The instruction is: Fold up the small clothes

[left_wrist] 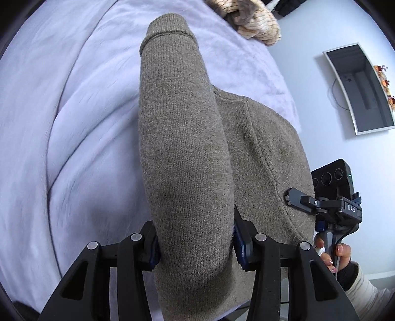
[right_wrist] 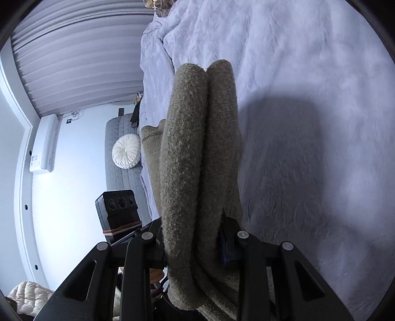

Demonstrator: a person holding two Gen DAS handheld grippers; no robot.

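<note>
A grey-brown knit sweater [left_wrist: 187, 148] hangs lifted above a pale lavender bed cover [left_wrist: 61, 123]. My left gripper [left_wrist: 195, 244] is shut on a fold of the sweater, whose sleeve with its cuff [left_wrist: 167, 32] drapes forward away from me. My right gripper [right_wrist: 195, 249] is shut on another doubled fold of the same sweater [right_wrist: 197, 160], which hangs in two thick rolls over the bed cover [right_wrist: 308, 123]. The right gripper's body and the hand that holds it show at the right of the left wrist view [left_wrist: 333, 210]. The left gripper's body shows in the right wrist view [right_wrist: 118, 210].
A tan striped garment [left_wrist: 254, 22] lies at the far end of the bed. A wall-mounted screen [left_wrist: 360, 86] is at the right. In the right wrist view there are a grey bench with a round white cushion [right_wrist: 126, 151], an air conditioner [right_wrist: 44, 143] and window blinds [right_wrist: 81, 56].
</note>
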